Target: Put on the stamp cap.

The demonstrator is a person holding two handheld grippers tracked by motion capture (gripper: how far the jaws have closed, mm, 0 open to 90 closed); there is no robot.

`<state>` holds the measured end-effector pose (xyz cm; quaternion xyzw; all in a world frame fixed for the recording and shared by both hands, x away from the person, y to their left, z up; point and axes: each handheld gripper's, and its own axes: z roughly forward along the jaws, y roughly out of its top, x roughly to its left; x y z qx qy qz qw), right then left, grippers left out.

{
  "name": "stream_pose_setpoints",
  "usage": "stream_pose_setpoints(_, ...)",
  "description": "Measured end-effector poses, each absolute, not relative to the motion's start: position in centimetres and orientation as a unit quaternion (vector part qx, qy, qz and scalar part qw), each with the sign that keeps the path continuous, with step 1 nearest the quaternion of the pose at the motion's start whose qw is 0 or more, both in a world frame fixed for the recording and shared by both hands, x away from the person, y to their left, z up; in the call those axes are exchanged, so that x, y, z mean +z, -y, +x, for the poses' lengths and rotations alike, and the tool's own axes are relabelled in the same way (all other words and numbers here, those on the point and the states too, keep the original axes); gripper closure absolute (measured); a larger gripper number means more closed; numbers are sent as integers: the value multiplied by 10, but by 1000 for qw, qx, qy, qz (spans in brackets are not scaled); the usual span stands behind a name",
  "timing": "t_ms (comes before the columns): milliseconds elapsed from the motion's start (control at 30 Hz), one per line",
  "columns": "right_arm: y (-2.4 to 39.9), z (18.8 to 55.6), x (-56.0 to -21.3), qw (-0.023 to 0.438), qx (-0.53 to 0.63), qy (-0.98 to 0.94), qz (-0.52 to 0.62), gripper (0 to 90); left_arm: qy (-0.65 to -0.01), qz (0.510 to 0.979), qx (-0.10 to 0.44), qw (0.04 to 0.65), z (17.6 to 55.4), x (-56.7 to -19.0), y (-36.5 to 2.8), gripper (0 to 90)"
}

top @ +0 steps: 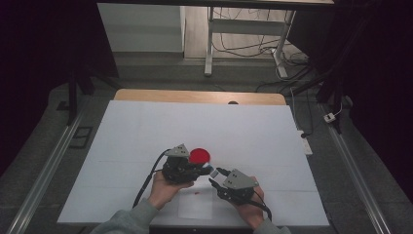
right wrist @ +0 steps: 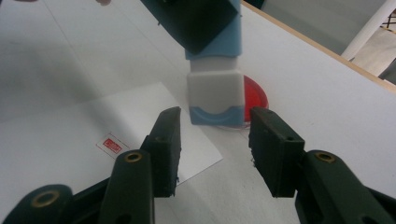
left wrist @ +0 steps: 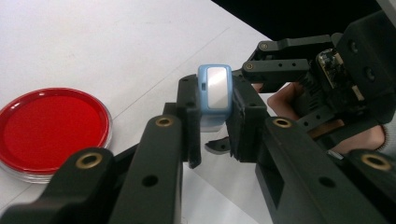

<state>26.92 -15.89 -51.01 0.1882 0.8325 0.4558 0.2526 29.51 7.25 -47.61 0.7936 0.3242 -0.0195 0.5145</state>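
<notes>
My left gripper [top: 207, 168] is shut on a small blue-and-white block [left wrist: 214, 93], pinched between its two black jaws and held just above the table. The block [right wrist: 215, 98] hangs right in front of my right gripper [right wrist: 215, 140], whose jaws stand open on either side of its lower end without touching it. In the high view the block [top: 213, 171] sits between the two hands, with my right gripper [top: 215, 177] pointing at it from the right. A round red dish [top: 199, 155] with a clear rim lies on the table just beyond the left gripper.
A white sheet covers the table [top: 146, 131]. A smaller piece of paper [right wrist: 116, 116] with a small red printed mark [right wrist: 111, 144] lies near the front edge, under the grippers. The red dish [left wrist: 51, 128] is to the left of the left jaws.
</notes>
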Motion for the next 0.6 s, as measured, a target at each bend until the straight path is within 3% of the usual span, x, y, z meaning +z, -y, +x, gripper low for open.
stream_pose_setpoints(600, 202, 275, -504, 214, 476, -818, 242, 466, -329, 784, -6, 526, 297, -468, -89, 760)
